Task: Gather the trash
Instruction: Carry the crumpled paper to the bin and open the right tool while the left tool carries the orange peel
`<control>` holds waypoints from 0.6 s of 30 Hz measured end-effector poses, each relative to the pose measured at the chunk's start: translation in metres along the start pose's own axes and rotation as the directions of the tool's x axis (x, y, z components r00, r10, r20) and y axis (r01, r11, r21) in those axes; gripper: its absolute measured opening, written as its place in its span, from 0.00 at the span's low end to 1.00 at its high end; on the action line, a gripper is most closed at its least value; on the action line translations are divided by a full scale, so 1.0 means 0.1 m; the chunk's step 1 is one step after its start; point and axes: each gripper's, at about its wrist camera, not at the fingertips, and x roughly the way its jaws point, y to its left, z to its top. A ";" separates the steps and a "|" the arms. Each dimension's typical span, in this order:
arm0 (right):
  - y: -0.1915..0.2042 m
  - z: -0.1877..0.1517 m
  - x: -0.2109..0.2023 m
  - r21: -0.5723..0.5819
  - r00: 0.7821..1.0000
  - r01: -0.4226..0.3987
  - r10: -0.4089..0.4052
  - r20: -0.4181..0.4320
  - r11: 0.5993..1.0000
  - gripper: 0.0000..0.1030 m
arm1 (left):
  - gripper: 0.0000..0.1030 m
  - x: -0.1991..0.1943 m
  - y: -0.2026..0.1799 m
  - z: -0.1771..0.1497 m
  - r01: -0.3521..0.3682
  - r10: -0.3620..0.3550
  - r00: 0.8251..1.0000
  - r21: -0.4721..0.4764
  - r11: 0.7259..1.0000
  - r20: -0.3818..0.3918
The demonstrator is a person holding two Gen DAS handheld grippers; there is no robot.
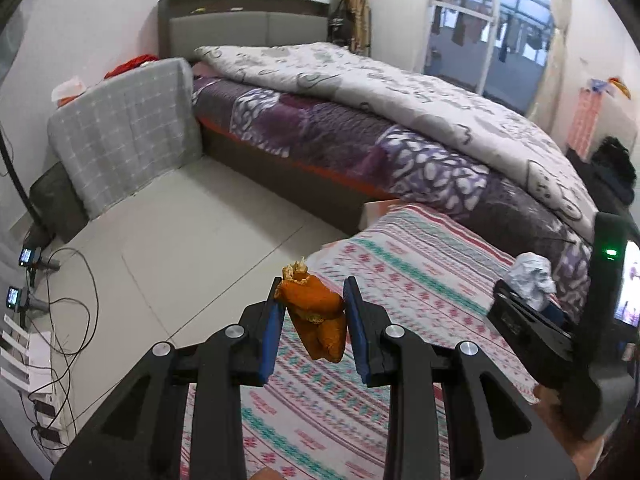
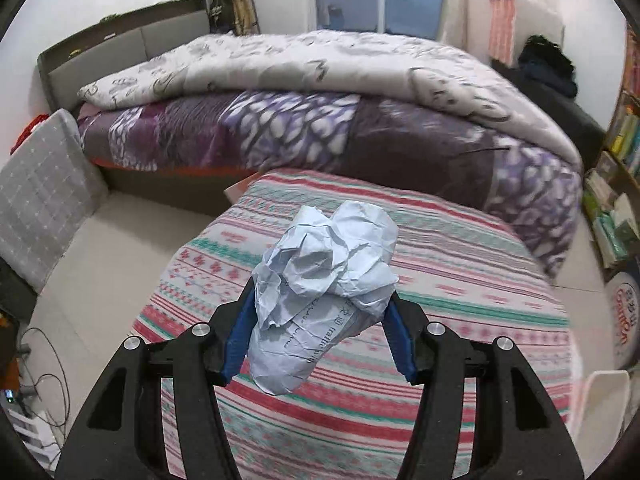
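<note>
Tool [image 2: 322, 312] over striped cloth [image 2: 440, 264], bedroom, bed [image 2: 320, 128]

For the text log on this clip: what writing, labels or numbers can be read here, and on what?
"traffic", partly legible: print on the crumpled paper held by the right gripper.
Other print and handwriting on that paper: too creased to read.
Red lettering on the round white object at the right edge: blurred, unreadable.
Book spines: too small.

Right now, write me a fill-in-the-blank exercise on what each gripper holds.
1. The left gripper has its jaws shut on a piece of ____ peel.
2. The right gripper holds a ball of crumpled ____.
3. Both pieces of trash hang above a ____ cloth.
4. Behind it stands a ____ with a purple cover.

Missing: orange; paper; striped; bed
</note>
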 end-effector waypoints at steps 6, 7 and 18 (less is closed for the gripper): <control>-0.52 -0.19 -0.35 0.046 0.998 0.052 -0.054 0.035 0.998 0.53 | 0.29 -0.14 -0.36 -0.12 0.035 -0.036 0.999 0.059 0.998 0.019; -0.57 -0.23 -0.39 0.052 0.997 0.060 -0.062 0.039 0.997 0.53 | 0.29 -0.17 -0.43 -0.15 0.043 -0.045 0.999 0.074 0.996 0.020; -1.53 -0.66 -0.74 0.175 0.989 0.136 -0.145 0.038 0.975 0.54 | 0.29 -0.30 -1.05 -0.47 0.114 -0.117 0.993 0.193 0.975 0.005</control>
